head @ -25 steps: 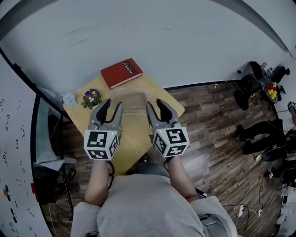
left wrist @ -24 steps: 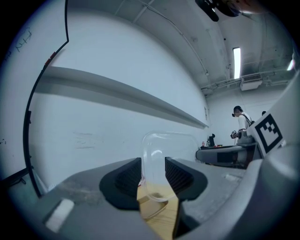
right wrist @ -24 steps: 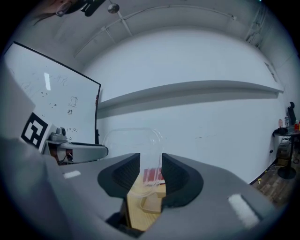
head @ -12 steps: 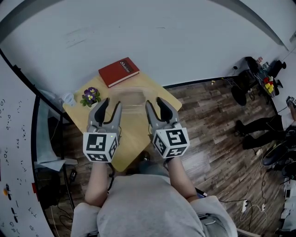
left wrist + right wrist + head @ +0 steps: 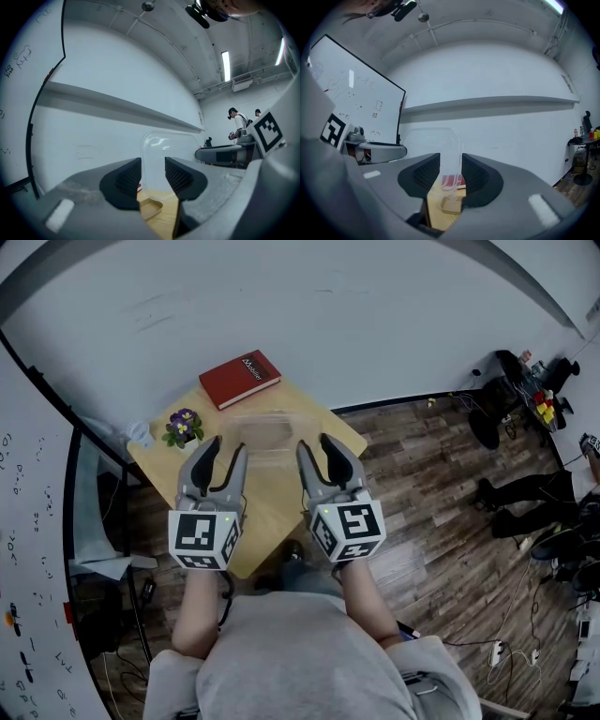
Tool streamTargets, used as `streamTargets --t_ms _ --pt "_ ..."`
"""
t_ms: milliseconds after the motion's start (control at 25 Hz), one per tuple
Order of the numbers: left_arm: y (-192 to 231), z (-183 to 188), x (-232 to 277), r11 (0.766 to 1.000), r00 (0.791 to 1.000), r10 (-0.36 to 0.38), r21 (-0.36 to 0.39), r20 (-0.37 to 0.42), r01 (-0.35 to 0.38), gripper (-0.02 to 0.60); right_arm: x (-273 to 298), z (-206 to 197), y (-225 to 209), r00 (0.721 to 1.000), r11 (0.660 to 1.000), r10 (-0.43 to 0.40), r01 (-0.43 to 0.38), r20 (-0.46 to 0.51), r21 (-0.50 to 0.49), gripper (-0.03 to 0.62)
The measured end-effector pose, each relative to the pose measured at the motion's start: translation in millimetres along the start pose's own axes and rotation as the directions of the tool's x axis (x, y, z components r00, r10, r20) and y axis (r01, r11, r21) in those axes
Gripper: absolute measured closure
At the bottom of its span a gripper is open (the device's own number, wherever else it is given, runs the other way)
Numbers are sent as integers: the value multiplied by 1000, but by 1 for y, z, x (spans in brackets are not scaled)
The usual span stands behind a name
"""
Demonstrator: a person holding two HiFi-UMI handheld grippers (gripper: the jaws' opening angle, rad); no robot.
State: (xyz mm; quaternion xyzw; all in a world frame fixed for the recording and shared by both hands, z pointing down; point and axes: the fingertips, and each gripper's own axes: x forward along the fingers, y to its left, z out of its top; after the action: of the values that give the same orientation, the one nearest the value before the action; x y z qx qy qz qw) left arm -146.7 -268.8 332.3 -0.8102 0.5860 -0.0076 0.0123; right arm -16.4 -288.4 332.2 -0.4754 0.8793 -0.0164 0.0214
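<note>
I have the left claw (image 5: 227, 454) clamped on the left side of a clear plastic box (image 5: 266, 435). The right claw (image 5: 317, 448) is clamped on its right side, so the box sits between the two over the far half of the table (image 5: 281, 512). I cannot tell whether its bottom rests on the table top.

In the left gripper view the dark pads (image 5: 129, 176) stand a narrow gap apart, with the box's thin wall filling that gap. The right gripper view shows the same, and there the see-through wall rises upright from between the jaws. The wooden table top shows through the plastic.

A red book (image 5: 240, 380) lies flat at the table's far corner, well apart from the box. A small flower pot (image 5: 183, 427) with purple blooms stands near the table's left corner, just beyond the left claw's tips. A small white thing (image 5: 139, 438) lies beside it, right at that corner.

A wooden floor (image 5: 441, 484) spreads out to the table's right. A whiteboard (image 5: 28, 549) stands off its left side.
</note>
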Motion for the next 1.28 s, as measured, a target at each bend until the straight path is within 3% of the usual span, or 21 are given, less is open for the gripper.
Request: streamTargets --t_ms 1280 --pt "-15 10 -21 1000 999 -12 11 48 11 425 -27 15 9 997 998 -14 18 71 -64 457"
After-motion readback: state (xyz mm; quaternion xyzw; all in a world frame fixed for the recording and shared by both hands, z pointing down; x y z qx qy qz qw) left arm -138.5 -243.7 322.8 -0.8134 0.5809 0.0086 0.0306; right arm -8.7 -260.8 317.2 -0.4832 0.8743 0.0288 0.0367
